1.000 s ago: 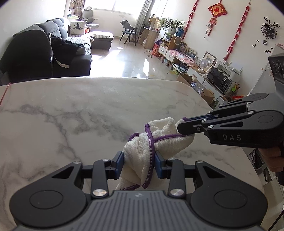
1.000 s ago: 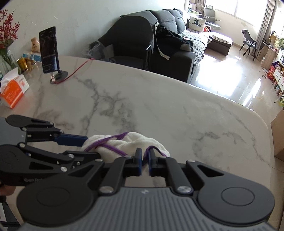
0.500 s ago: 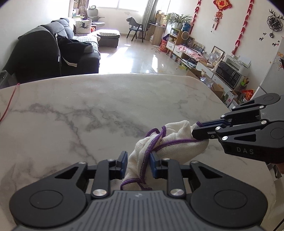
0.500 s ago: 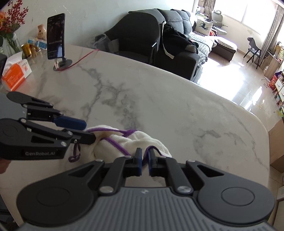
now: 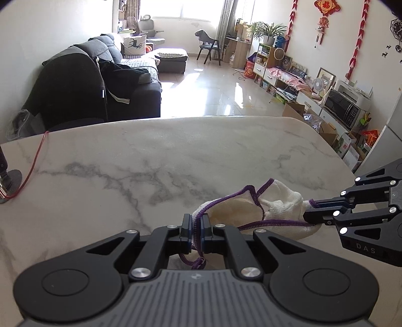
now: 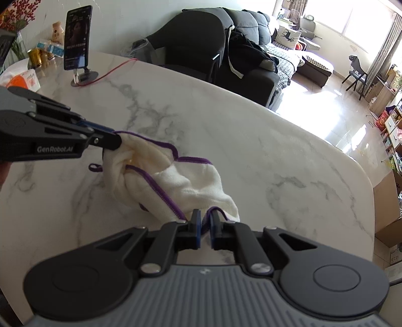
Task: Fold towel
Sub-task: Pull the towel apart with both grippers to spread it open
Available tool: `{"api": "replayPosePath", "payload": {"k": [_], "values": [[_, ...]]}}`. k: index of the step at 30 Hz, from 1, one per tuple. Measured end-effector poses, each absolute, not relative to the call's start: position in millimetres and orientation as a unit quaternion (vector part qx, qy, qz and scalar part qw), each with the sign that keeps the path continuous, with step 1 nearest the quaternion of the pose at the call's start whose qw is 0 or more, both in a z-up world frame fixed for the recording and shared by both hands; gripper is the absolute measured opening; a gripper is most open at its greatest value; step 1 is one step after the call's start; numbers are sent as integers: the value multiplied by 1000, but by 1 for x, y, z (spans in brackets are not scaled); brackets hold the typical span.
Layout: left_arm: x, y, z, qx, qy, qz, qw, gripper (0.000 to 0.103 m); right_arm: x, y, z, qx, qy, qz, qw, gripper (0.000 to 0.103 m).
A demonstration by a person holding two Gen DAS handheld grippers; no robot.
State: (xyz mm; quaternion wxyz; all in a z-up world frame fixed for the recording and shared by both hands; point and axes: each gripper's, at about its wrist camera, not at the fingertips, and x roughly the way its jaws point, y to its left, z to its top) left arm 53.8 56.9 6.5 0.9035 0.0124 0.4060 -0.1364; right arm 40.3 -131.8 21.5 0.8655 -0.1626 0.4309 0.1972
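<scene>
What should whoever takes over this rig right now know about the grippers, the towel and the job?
Left gripper: jaws shut on the purple hem of the towel.
Right gripper: jaws shut on the hem at the opposite end.
The towel hangs bunched between them, low over the marble table, not spread flat.
Done: both ends gripped.
Left: pull it open, lay it flat, then fold. No fold is visible yet.

Bright daylight pours from the windows (image 5: 191, 10) at the top of both frames, glaring off the floor (image 5: 216, 93); fisheye bends edges, corners vignette dark.
</scene>
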Motion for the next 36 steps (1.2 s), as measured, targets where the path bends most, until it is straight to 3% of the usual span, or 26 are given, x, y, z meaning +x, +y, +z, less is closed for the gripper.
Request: {"api": "replayPosePath", "payload": {"k": [11, 20, 29, 34, 35, 36], "values": [[52, 62, -4, 15, 416, -135, 899, 7, 42, -150, 40, -116, 424, 194, 877, 26], [55, 59, -1, 16, 416, -141, 898, 7, 30, -122, 57, -169, 389, 280, 861, 26], [56, 58, -1, 16, 419, -141, 897, 7, 39, -102, 40, -197, 413, 300, 837, 26], [57, 57, -2, 20, 421, -140, 896, 7, 44, -92, 30, -212, 427, 310, 823, 23], [58, 57, -2, 20, 421, -141, 896, 7, 43, -91, 29, -215, 425, 312, 822, 12], [58, 57, -1, 19, 422, -141, 895, 7, 41, -90, 28, -218, 421, 315, 822, 7]]}}
